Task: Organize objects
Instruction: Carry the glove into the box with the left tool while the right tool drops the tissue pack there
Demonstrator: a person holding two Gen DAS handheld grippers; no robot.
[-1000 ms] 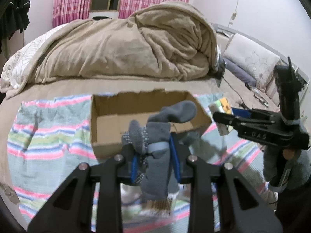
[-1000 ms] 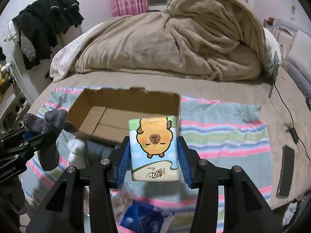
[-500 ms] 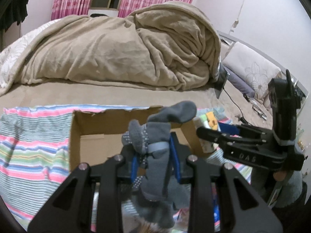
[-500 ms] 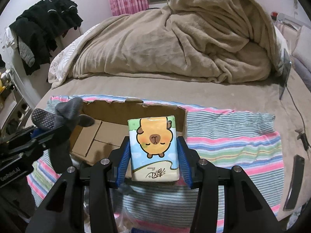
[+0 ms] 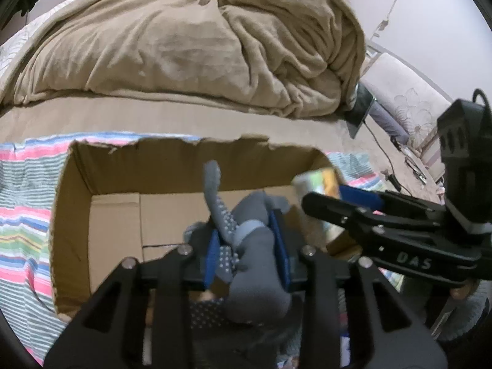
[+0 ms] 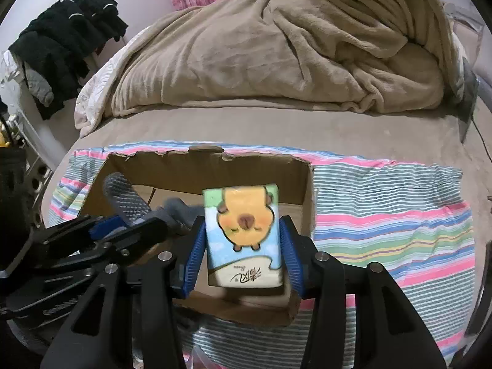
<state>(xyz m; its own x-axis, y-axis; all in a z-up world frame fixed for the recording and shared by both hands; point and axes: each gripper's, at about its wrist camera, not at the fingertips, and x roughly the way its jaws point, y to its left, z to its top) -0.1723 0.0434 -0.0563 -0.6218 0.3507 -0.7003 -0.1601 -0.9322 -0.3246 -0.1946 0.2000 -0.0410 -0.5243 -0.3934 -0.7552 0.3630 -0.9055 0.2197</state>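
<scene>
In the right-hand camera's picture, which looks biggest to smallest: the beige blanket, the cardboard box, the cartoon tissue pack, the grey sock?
1. Beige blanket.
2. Cardboard box.
3. Cartoon tissue pack, though it sits close to the camera in the right tool, which flatters it.
4. Grey sock, partly hidden by the left tool.

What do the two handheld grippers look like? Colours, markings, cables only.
Both are matte black frames with triangular cut-outs, silver screw heads and blue ribbed pads inside the jaws. The right gripper, seen side-on from the left wrist view, carries pale "DAS" lettering, a boxy black housing with a cable on top. The left gripper shows the same black body. No sleeves are clearly visible.
</scene>
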